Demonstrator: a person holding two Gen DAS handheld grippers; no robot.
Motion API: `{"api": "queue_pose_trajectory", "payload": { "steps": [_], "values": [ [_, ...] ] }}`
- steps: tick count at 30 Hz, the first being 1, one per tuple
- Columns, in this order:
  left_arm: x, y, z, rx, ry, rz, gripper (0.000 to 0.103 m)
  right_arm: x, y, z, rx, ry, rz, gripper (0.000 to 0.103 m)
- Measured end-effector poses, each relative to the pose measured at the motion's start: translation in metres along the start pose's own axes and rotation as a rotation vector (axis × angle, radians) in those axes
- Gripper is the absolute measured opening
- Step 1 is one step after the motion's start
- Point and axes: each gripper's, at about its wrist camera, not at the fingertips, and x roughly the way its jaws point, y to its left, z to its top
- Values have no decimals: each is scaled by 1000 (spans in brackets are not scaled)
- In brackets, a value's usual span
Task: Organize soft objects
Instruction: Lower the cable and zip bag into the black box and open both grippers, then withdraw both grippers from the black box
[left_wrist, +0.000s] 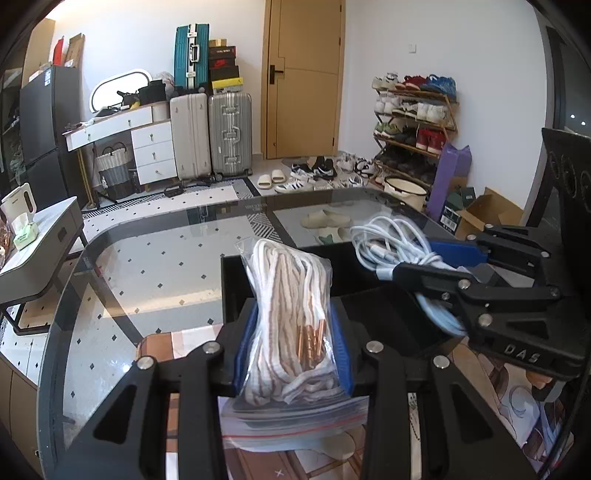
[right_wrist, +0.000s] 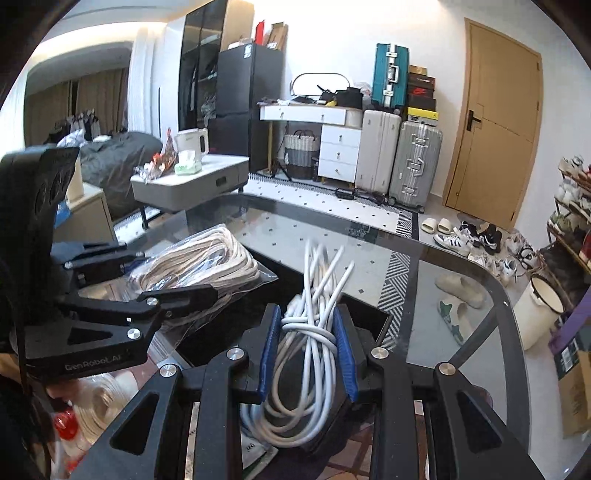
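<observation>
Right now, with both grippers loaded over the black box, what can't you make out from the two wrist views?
- Black box interior: hidden in both views by the bagged rope and white cable bundle.
- Bag's lower end: cut off behind the left gripper, left wrist view.
- White roll and red item: blurred, half hidden by the left gripper's body, right wrist view.
- Right gripper: its fingers cover what lies under the cables.

The raised letters "DAS" are read on the black body of the right tongs (left_wrist: 391, 264), seen from the left wrist view. The lettering "GenRobot.AI" is read in pale print along the side of the left tongs (right_wrist: 173, 280), seen from the right wrist view. A white swoosh logo is made out on a red and black shoebox (left_wrist: 222, 63) stacked above the suitcases; its other print is too small to be read.
</observation>
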Motion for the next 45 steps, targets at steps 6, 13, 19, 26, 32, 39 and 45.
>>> {"api": "queue_pose_trajectory", "payload": {
  "steps": [6, 13, 19, 26, 32, 39, 45],
  "values": [
    [-1, -6, -2, 9, 56, -9, 36, 4, -1, -5, -18, 20, 35, 27],
    [-10, -14, -7, 25, 78, -37, 36, 11, 3, -14, -22, 77, 96, 22],
    [-17, -13, -5, 5, 48, -27, 47, 5, 6, -10, -18, 60, 110, 23],
    [-37, -7, -5, -42, 8, -23, 90, -26, 2, -11, -2, 24, 75, 58],
    [-68, 0, -13, -93, -59, 9, 103, -56, 0, -24, 60, 4, 44, 95],
    [-96, 5, -28, -85, -78, 70, 103, -87, 3, -43, 161, -37, 58, 102],
    [-117, 14, -44, -121, -92, 91, 103, -114, 1, -51, 219, -76, 53, 102]
  ]
}}
